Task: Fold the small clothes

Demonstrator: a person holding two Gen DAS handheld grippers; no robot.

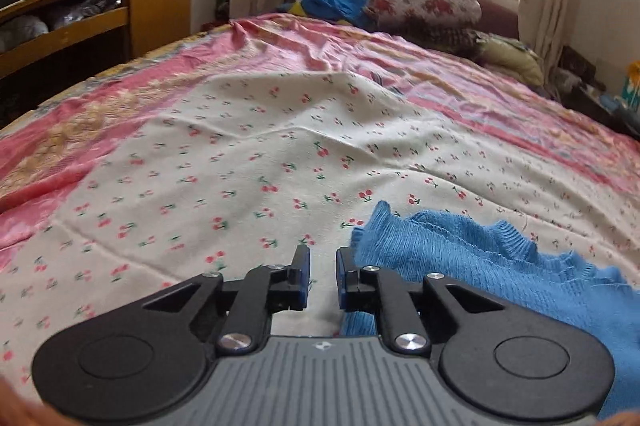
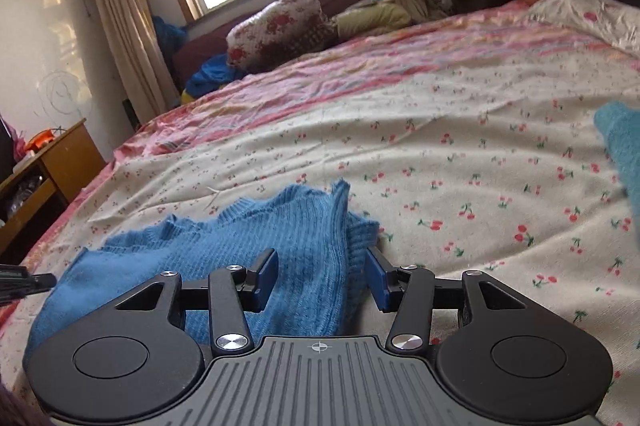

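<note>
We see one blue knitted sweater (image 2: 248,246) lying rumpled on the bed's cherry-print sheet (image 1: 240,166). Our left gripper (image 1: 322,276) hangs just beside its edge, jaws slightly apart, holding nothing. Our right gripper (image 2: 322,276) is spread wide over a raised fold of it.

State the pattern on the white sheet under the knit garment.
Small red cherries on the white cotton sheet, clearest in the right wrist view.

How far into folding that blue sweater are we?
Early. Done: nothing clearly folded; the blue knit sweater lies rumpled on the cherry-print sheet. In hand: nothing; right gripper open, straddling a raised ridge; left gripper narrowly open, empty, beside its edge. Left: every fold.
</note>
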